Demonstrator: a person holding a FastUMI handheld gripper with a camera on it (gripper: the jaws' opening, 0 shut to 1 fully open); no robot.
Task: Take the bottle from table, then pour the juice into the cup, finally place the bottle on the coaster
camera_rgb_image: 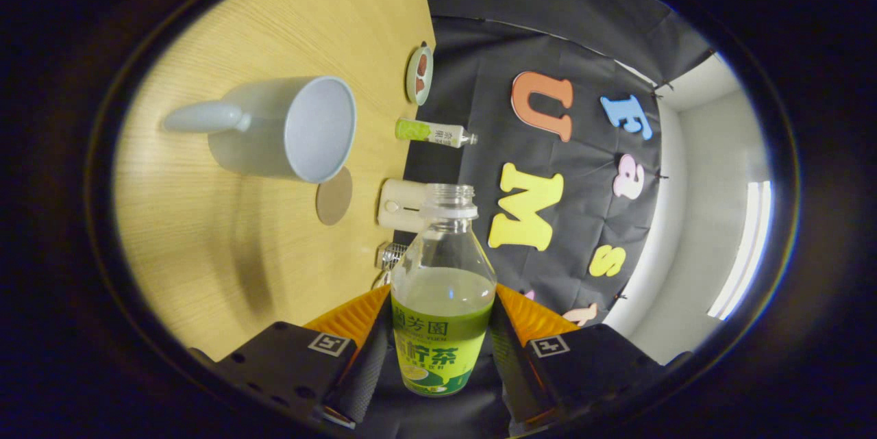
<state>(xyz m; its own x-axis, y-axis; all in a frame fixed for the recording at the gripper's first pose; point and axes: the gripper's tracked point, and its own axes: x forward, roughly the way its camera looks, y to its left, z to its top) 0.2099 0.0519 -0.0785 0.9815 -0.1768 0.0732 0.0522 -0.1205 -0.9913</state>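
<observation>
Gripper view: the jaws are clamped on the labelled lower half of the clear plastic juice bottle, one on each side; its cap is off and green juice fills it roughly halfway. Judged light but smooth and slightly squeezable, it is best held at the label. At eleven o'clock from the bottle sits the pale glazed ceramic cup on the wood-grain bench, the round brown cork-like coaster just beside it.
</observation>
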